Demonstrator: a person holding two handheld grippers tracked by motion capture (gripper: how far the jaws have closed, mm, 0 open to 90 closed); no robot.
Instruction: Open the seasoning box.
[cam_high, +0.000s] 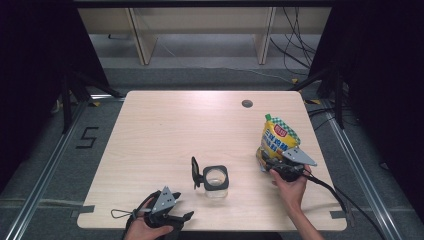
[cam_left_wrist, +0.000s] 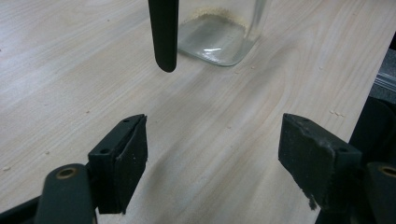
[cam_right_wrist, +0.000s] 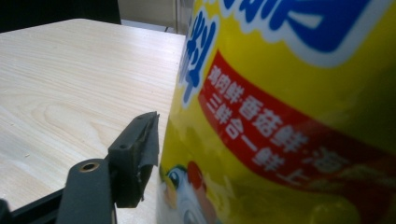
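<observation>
Two grippers are working: my right gripper (cam_high: 278, 167) is closing on the yellow pouch (cam_high: 276, 139) standing at the worktop's (cam_high: 165, 125) right side, its far jaw hidden behind the pouch. My left gripper (cam_high: 170, 217) is waiting wide open, empty, near the open glass jar (cam_high: 216, 180). Pouring is remaining, I'm judging.

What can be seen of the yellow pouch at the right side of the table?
The yellow pouch is a glossy, soft-looking bag with blue and white lettering, a red band of characters, a red badge near the top and a green-checked edge. It stands upright near the right edge of the wooden table, top tilted slightly left. The right hand-held gripper is at its base; in the right gripper view one jaw presses against its side.
</observation>
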